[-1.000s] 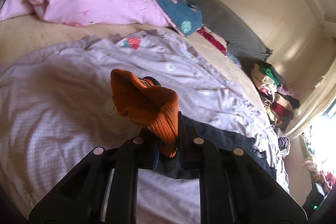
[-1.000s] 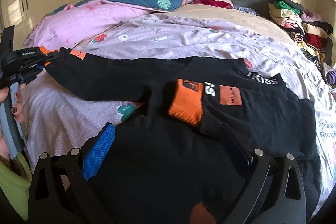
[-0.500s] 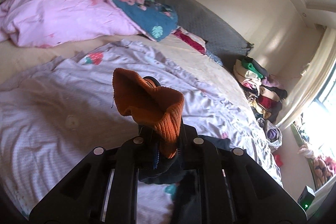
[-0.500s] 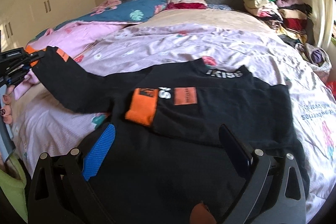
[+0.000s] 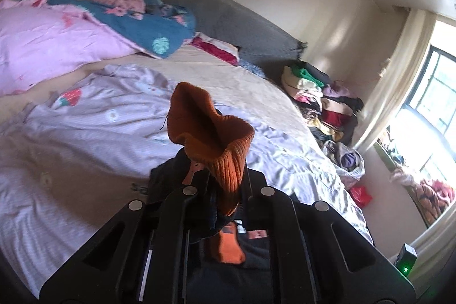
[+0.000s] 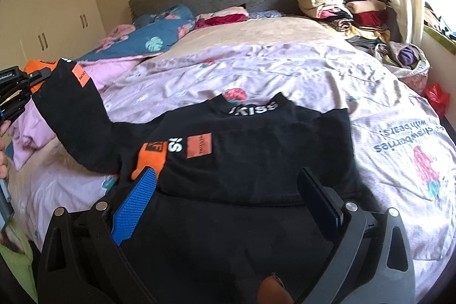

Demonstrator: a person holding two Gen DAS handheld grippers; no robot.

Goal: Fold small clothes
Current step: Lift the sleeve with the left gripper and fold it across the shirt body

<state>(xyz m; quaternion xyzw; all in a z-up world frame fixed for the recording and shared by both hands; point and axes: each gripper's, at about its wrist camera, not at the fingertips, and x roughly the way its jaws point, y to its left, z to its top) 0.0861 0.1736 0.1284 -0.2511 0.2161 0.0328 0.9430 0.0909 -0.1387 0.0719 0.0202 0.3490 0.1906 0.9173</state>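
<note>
The left gripper (image 5: pixel 225 190) is clamped on the sweater's orange cuff (image 5: pixel 212 133). The right gripper (image 6: pixel 228 198) stands wide apart, empty, above the black sweater (image 6: pixel 256 161) near the bed's (image 6: pixel 285 67) front edge.

Left gripper (image 5: pixel 225 190) fingertips hidden under the bunched orange cuff (image 5: pixel 216 138); pads not visible. Black sweater (image 6: pixel 242 161) lower body cut off by the right wrist frame's bottom edge and partly covered by the right gripper (image 6: pixel 225 198). Small brownish shape (image 6: pixel 272 288) at bottom edge, can't identify. Hand (image 6: pixel 3 158) at left edge mostly cropped. Orange patch (image 6: pixel 199 146) text too small to read. Clothes pile (image 5: pixel 322 101) items indistinct. Window (image 5: pixel 427 104) overexposed.
</note>
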